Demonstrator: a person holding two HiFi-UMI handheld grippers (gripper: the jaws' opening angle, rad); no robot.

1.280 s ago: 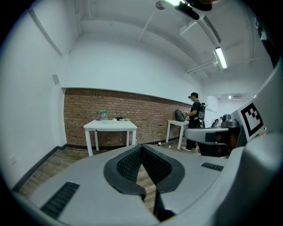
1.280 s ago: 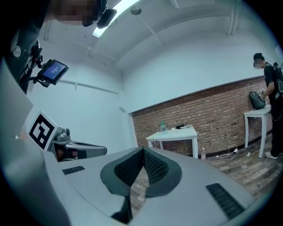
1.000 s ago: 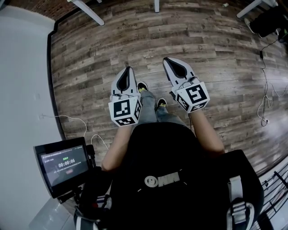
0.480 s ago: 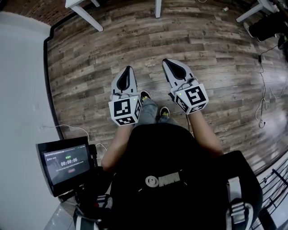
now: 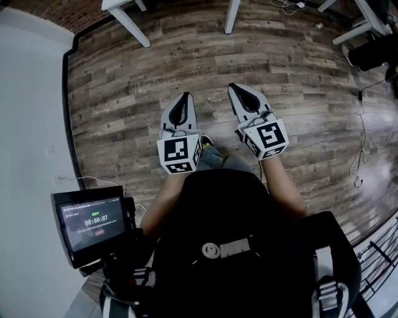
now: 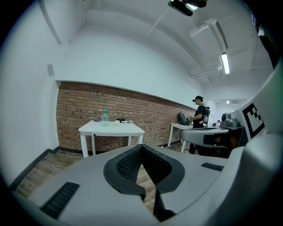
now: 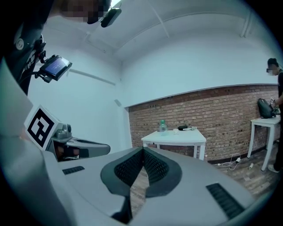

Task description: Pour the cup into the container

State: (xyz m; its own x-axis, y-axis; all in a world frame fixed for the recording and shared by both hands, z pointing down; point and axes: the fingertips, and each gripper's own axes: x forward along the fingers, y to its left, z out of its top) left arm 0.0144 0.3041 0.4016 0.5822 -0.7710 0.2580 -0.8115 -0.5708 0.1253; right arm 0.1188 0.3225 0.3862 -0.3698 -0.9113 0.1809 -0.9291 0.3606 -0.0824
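Note:
A white table (image 6: 110,129) stands against the brick wall, far ahead of both grippers. On it are a clear bottle with a green cap (image 6: 105,117) and some small items too far off to make out. In the right gripper view the same table (image 7: 177,137) and bottle (image 7: 162,126) appear. My left gripper (image 5: 184,95) and right gripper (image 5: 232,87) are held side by side over the wooden floor, pointing forward. Both are shut, with nothing between their jaws, as each gripper's own view confirms: left gripper (image 6: 141,145), right gripper (image 7: 143,149).
Two white table legs (image 5: 127,22) (image 5: 231,15) show at the top of the head view. A small monitor (image 5: 93,223) sits at my lower left beside a grey wall. Cables (image 5: 360,149) trail on the floor at right. Another person (image 6: 201,115) stands at a second table (image 6: 181,128).
The floor has slid toward me and the table legs have come further into the top of the head view. Both grippers keep the same shut pose ahead of my body.

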